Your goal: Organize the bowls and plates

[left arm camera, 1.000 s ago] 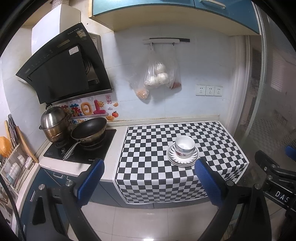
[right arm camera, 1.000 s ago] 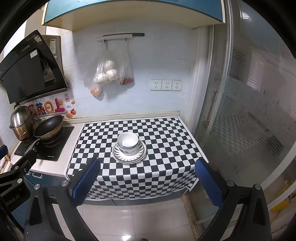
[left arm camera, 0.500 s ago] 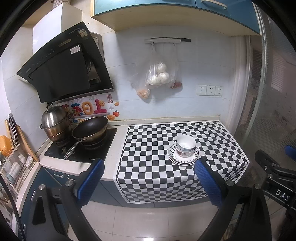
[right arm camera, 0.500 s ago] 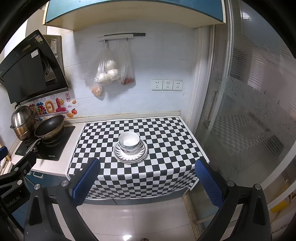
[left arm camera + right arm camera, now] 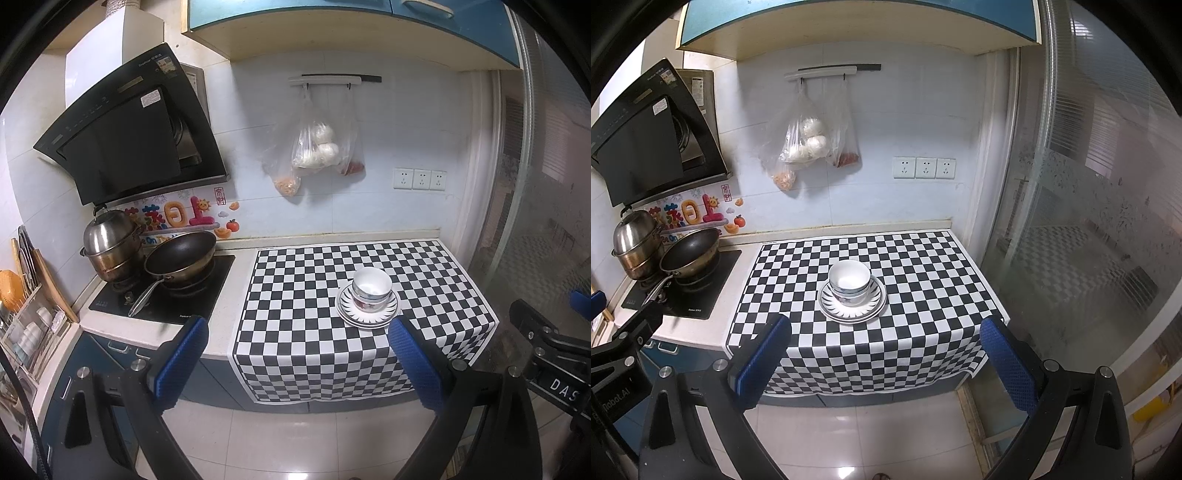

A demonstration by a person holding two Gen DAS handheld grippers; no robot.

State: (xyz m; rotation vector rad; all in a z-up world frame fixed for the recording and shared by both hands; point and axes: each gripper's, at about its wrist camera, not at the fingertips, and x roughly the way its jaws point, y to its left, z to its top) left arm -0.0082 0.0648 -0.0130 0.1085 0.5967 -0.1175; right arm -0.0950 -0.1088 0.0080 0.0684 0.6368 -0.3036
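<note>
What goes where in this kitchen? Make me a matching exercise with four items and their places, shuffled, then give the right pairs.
Items:
1. stacked bowls
2. black pan
3. plastic bags
4. steel pot

Places:
A. hanging from the wall rail
B. on the stacked plates
C. at the far left, beside the pan
D. on the stove, next to the checkered cloth

Pairs: 1-B, 2-D, 3-A, 4-C

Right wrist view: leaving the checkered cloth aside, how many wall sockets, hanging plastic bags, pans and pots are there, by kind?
White wall sockets: 3
Clear hanging plastic bags: 3
Black long-handled frying pan: 1
Lidded stainless steel pot: 1
Total: 8
</note>
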